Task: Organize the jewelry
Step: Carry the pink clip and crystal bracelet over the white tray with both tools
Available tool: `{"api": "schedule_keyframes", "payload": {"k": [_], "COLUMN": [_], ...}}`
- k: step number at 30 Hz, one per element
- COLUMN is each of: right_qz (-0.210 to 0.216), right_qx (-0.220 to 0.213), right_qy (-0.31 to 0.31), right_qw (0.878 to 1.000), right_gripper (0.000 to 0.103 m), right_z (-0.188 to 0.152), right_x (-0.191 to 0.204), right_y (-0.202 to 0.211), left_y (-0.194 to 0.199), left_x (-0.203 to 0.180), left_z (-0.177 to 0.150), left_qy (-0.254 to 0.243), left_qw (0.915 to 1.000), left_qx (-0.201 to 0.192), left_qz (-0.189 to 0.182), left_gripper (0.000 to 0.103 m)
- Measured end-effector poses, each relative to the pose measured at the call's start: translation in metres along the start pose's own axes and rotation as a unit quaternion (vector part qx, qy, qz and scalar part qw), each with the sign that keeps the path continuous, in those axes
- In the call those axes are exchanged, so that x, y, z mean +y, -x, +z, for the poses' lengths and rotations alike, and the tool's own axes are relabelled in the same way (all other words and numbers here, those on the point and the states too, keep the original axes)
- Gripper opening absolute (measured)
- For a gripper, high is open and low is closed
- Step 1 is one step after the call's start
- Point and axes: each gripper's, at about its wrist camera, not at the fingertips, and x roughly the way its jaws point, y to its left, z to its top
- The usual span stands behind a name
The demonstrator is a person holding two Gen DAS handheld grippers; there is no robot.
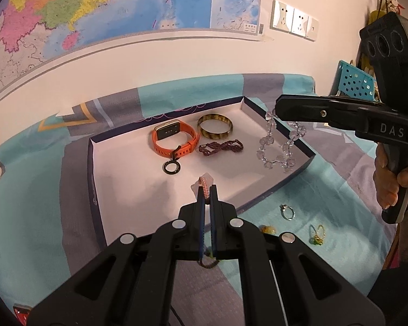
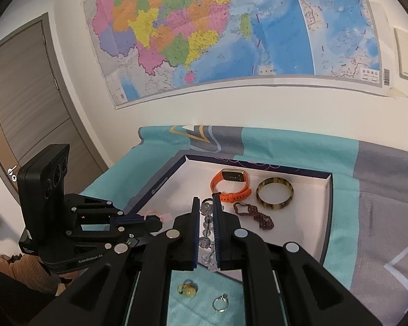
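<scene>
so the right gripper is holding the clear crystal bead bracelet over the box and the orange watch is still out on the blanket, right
Not quite. The right gripper does hold the clear crystal bead bracelet over the shallow white-lined box, jaws shut on it. But the orange-strapped smartwatch is not out on the teal and grey blanket: it lies inside the box, beside the mottled brown bangle. The left wrist view shows this.

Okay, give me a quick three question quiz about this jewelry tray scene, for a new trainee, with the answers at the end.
1. True or false: the right gripper holds the clear bead bracelet.
2. What does the left gripper hold? A) silver ring B) pink braided band C) orange watch
3. Name the striped rigid piece lying in the tray beside the orange watch.

Key: 1 true. 2 B, the pink braided band. 3 the tortoiseshell bangle.
</scene>
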Motion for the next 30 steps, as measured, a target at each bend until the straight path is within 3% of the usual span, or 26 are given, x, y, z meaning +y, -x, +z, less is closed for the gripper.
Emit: {"api": "schedule_keyframes", "payload": {"k": [30], "right_qz": [0.005], "right_qx": [0.041], "right_qy": [-0.034], "right_qw": [0.999], "right_gripper": [0.008], "right_z": [0.007], "right_x": [-0.029], "right_y": [-0.068], "left_y": [-0.063], "left_x": [0.019], "left_z": [0.015], "left_qy": [0.021], "left_qw": [0.9979], "left_qx": [0.062], "left_qz": [0.0], "left_gripper": [0.004]}}
